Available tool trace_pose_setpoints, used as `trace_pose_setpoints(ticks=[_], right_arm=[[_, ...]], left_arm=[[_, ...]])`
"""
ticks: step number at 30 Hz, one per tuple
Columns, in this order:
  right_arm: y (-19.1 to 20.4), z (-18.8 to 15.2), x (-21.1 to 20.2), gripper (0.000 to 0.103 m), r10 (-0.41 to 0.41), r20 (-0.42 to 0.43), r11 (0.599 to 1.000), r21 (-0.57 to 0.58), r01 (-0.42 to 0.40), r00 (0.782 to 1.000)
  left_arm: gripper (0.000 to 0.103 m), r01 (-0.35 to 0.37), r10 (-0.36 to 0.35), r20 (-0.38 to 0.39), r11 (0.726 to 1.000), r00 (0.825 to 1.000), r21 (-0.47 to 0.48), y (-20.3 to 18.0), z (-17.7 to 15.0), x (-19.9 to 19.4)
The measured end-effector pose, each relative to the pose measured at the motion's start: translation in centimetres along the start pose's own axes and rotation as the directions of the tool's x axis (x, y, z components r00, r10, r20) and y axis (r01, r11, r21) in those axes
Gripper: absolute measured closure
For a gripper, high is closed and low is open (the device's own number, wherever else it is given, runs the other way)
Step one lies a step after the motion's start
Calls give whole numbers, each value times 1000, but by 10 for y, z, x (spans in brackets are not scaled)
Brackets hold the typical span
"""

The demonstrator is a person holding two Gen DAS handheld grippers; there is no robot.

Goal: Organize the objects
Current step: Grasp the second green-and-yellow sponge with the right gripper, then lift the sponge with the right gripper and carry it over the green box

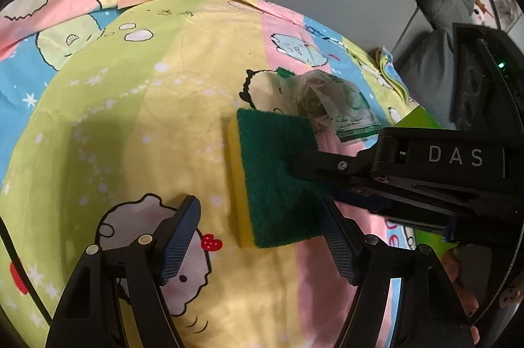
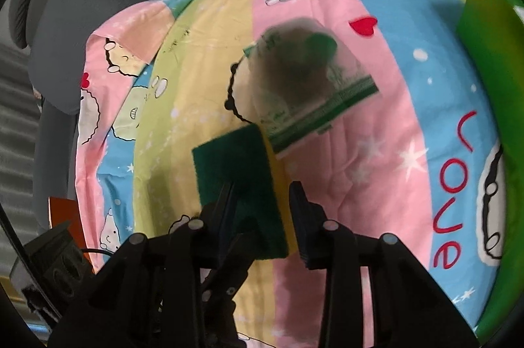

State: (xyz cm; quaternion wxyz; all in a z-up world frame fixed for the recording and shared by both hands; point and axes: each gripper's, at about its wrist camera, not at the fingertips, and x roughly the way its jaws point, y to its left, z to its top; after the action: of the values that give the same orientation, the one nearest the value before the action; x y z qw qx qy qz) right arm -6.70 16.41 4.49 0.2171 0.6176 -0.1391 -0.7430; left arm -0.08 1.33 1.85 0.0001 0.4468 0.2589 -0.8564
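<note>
A yellow sponge with a dark green scouring top (image 1: pixel 275 177) lies on the cartoon-print bedsheet (image 1: pixel 137 92). My left gripper (image 1: pixel 265 246) is open just in front of the sponge's near edge, empty. My right gripper (image 2: pixel 262 210) reaches in from the right in the left wrist view, its jaws apart around the sponge (image 2: pixel 239 184); its upper finger (image 1: pixel 314 161) lies on the green top. A crumpled plastic bag with green print (image 1: pixel 330 102) lies just beyond the sponge; it also shows in the right wrist view (image 2: pixel 314 92).
A green box (image 2: pixel 491 60) stands at the right edge of the sheet. Grey cushions (image 2: pixel 82 20) lie beyond the sheet's far edge. An orange object (image 2: pixel 65 213) shows at the lower left of the right wrist view.
</note>
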Motion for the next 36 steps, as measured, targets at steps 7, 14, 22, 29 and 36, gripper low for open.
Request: trace_pose_setpoints(ticks=[7, 14, 22, 29, 36], right_arm=[[2, -2, 3, 67, 12, -16, 1000, -4, -12, 1000], [0, -1, 4, 67, 22, -17, 1000, -5, -22, 1000], [4, -6, 0, 66, 15, -7, 999, -41, -15, 1000], [15, -16, -23, 65, 38, 60, 994, -107, -32, 997], [16, -24, -40, 65, 83, 99, 991, -112, -71, 992]], left_arm=[[39, 12, -13, 12, 1000, 1000, 14, -3, -1, 2], [48, 75, -75, 7, 997, 997, 1, -4, -2, 5], [48, 92, -92, 10, 996, 996, 14, -7, -3, 0], [48, 92, -95, 64, 994, 993, 52, -18, -1, -22], [48, 71, -81, 103, 993, 991, 91, -27, -2, -36]])
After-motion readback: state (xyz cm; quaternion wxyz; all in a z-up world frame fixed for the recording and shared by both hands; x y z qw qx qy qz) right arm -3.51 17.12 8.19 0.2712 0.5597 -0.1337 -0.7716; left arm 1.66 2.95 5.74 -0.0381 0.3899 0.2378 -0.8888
